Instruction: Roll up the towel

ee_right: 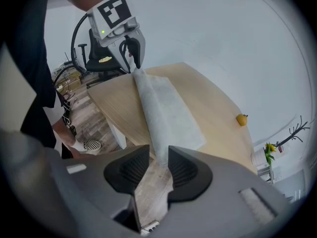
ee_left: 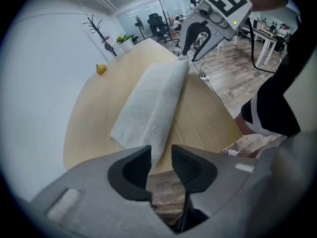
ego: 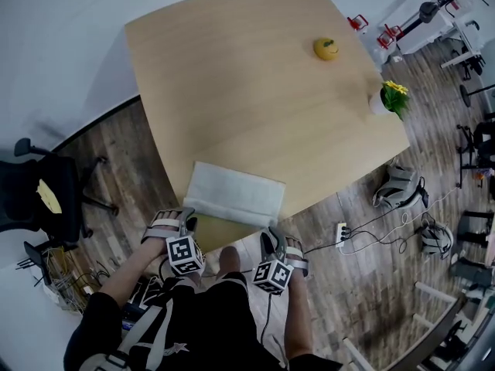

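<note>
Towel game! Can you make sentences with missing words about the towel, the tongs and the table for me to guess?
The towel lies at the table edge, partly ___ up.
The small fruit on the table is coloured ___.
The jaws of the left tongs and the right tongs stand ___, gripping nothing.
Missing words: rolled; yellow; open.

Towel (ego: 234, 195): nubby white terry cloth. Table (ego: 255, 76): smooth matt pale wood.
</note>
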`<state>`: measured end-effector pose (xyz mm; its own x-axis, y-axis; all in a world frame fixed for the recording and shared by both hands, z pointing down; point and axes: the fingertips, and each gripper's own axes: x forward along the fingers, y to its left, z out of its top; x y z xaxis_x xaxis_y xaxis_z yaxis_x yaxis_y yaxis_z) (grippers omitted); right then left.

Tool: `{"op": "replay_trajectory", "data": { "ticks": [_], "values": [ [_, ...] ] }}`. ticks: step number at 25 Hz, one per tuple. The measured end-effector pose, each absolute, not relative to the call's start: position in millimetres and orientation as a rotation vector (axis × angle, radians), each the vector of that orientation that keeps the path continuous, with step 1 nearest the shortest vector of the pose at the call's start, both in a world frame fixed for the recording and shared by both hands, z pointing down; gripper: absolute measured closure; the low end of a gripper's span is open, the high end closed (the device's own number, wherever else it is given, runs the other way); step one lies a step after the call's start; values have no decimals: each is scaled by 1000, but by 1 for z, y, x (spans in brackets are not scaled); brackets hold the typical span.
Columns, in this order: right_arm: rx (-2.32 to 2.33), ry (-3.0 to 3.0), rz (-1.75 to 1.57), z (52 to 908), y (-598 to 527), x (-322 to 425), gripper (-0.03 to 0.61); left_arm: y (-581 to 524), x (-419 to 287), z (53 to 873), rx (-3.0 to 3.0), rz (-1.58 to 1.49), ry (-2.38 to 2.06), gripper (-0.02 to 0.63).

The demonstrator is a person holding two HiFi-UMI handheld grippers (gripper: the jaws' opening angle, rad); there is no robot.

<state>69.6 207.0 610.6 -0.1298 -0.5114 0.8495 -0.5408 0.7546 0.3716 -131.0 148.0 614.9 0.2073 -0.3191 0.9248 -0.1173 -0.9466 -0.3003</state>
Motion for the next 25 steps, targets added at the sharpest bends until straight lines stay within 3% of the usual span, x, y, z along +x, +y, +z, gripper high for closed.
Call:
{"op": "replay_trajectory", "data": {
  "ticks": [11,25],
  "values": [
    [795,-1782,47,632,200,71,453,142,-122,633,-2297,-1862,364,482],
    [821,-1759,29,631,192,70,508,139,-121,642,-2235,-1858,351,551]
  ]
}}
